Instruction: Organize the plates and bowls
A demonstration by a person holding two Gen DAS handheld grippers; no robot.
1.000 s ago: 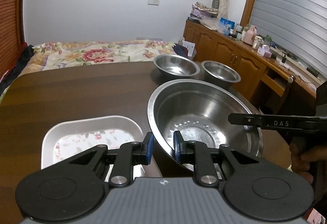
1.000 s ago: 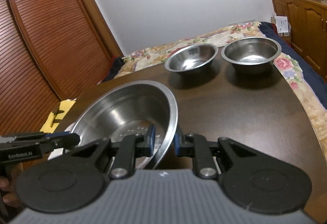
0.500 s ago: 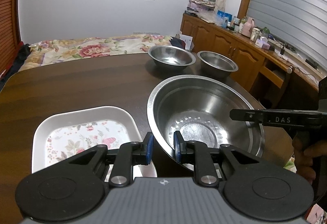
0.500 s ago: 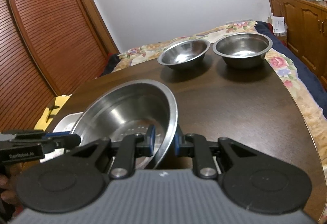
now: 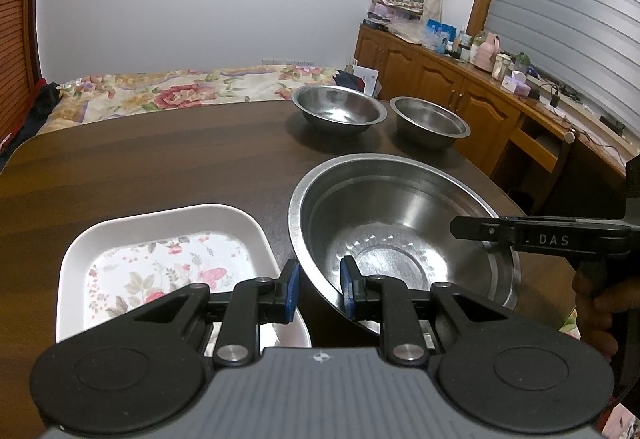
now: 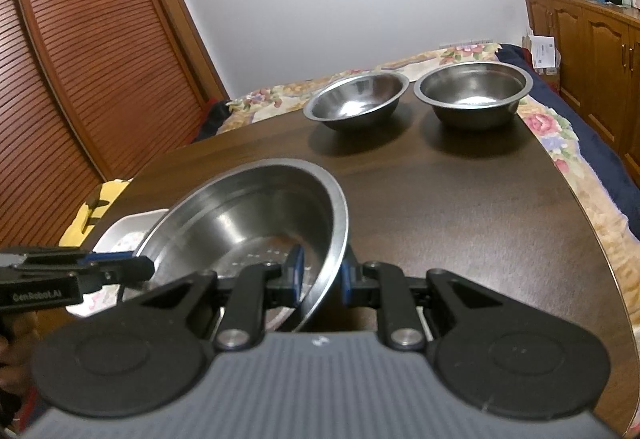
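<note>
A large steel bowl (image 5: 400, 223) sits at the near side of the dark wooden table (image 5: 160, 167), held from both sides. My left gripper (image 5: 320, 289) is shut on its near-left rim, one pad inside the wall and one outside. My right gripper (image 6: 321, 273) is shut on the opposite rim of the same bowl (image 6: 248, 215). A white rectangular plate with a flower print (image 5: 160, 263) lies just left of the bowl, partly under my left gripper. Two smaller steel bowls (image 5: 338, 111) (image 5: 430, 121) stand side by side at the far edge.
Beyond the table's far edge lies a bed with a floral cover (image 5: 172, 95). Wooden cabinets (image 5: 460, 99) with clutter on top run along the right wall. A slatted wooden wardrobe (image 6: 80, 59) fills the left. A hand (image 5: 596, 303) holds the right gripper's handle.
Both grippers keep their hold on the large bowl's rim. The left wrist view has shifted a little, so more of the flowered plate shows.
</note>
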